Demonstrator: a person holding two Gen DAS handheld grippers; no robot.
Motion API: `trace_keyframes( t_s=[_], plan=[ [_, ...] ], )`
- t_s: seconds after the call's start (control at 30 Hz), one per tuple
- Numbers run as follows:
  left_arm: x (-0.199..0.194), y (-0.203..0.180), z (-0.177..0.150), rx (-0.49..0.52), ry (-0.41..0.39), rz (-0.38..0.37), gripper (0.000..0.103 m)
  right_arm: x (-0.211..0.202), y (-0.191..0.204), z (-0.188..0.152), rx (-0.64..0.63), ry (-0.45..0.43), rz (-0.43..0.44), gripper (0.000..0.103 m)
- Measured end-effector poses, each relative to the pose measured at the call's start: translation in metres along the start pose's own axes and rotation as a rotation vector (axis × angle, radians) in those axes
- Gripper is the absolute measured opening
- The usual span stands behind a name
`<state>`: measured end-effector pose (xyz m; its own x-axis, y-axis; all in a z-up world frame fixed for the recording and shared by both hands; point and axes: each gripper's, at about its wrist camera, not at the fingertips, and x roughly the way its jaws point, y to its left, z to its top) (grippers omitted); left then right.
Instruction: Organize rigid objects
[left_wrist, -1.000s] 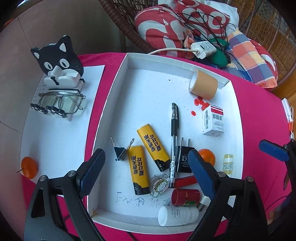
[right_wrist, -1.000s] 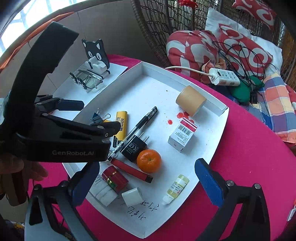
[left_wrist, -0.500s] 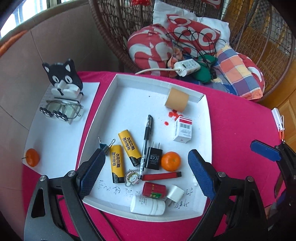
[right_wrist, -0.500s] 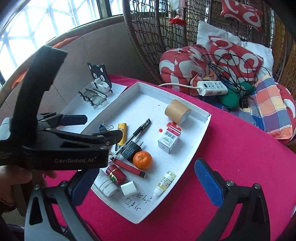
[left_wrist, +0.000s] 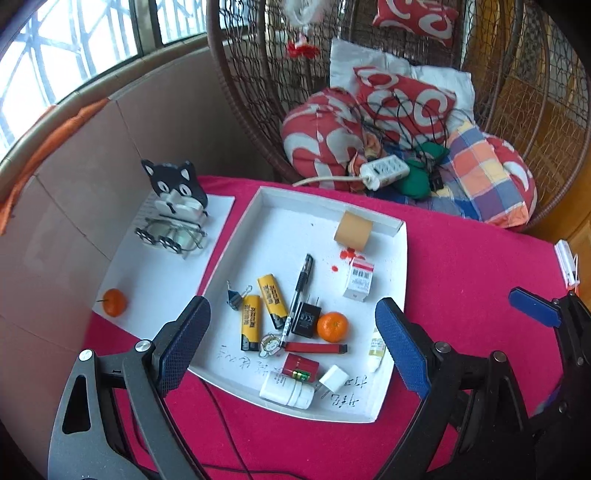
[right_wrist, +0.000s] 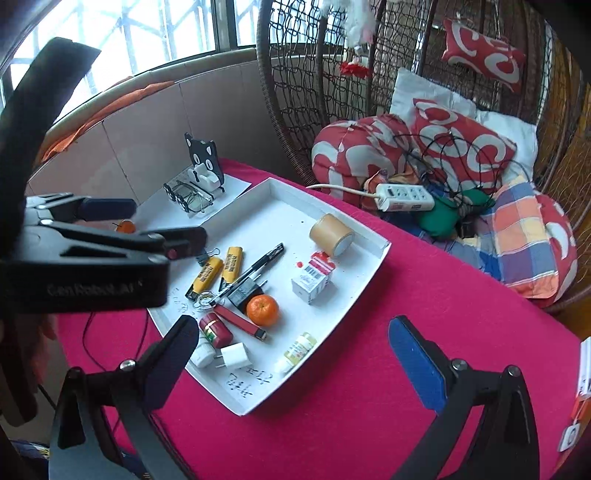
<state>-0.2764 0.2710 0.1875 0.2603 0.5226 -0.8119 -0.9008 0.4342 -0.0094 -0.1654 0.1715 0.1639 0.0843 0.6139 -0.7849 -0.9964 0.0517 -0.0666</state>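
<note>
A white tray (left_wrist: 399, 258) (right_wrist: 373, 266) on the red table holds several small items: two yellow lighters (left_wrist: 271, 301), a black pen (left_wrist: 301, 284), a black charger (left_wrist: 306, 319), an orange (left_wrist: 332, 326) (right_wrist: 262, 309), a tape roll (left_wrist: 352, 229) (right_wrist: 330, 234), a small white box (left_wrist: 358, 282), a red can (left_wrist: 300, 367) and a white bottle (left_wrist: 286, 391). My left gripper (left_wrist: 293, 343) is open and empty, high above the tray's near edge. My right gripper (right_wrist: 291, 362) is open and empty, above the tray's right front corner.
A white sheet (left_wrist: 162, 269) left of the tray carries a cat-shaped holder (left_wrist: 175, 192) with glasses (left_wrist: 170, 236) and a second orange (left_wrist: 113, 302). A wicker chair with cushions (left_wrist: 369, 122) and a power strip (left_wrist: 384, 171) stands behind the table.
Both grippers have risen and pulled back from the tray, so it looks smaller and more of the room shows. Both stay open. Nothing on the tray moved.
</note>
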Motion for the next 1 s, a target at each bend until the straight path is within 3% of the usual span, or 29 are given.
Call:
trace_keyframes(
  t_s=[0.17, 0.37, 0.43, 0.53, 0.77, 1.0],
  plan=[
    [-0.036, -0.014, 0.000, 0.041, -0.093, 0.039, 0.092, -0.027, -0.003, 0.002, -0.066, -0.089, -0.154, 0.103],
    [-0.079, -0.023, 0.003, 0.030, -0.203, 0.048, 0.092, -0.061, -0.019, 0.006, -0.033, -0.186, -0.232, 0.103],
    [-0.094, -0.026, 0.002, 0.028, -0.247, 0.072, 0.092, -0.071, -0.025, 0.007, -0.018, -0.211, -0.264, 0.103],
    [-0.116, -0.031, 0.000, 0.033, -0.316, 0.143, 0.092, -0.091, -0.034, 0.008, 0.015, -0.271, -0.390, 0.103],
    [-0.144, -0.045, -0.006, 0.021, -0.347, 0.234, 0.092, -0.136, -0.065, 0.010, 0.121, -0.359, -0.372, 0.103],
    [-0.174, -0.049, -0.009, -0.041, -0.351, 0.118, 0.092, -0.196, -0.087, 0.006, 0.202, -0.482, -0.300, 0.103]
  ],
)
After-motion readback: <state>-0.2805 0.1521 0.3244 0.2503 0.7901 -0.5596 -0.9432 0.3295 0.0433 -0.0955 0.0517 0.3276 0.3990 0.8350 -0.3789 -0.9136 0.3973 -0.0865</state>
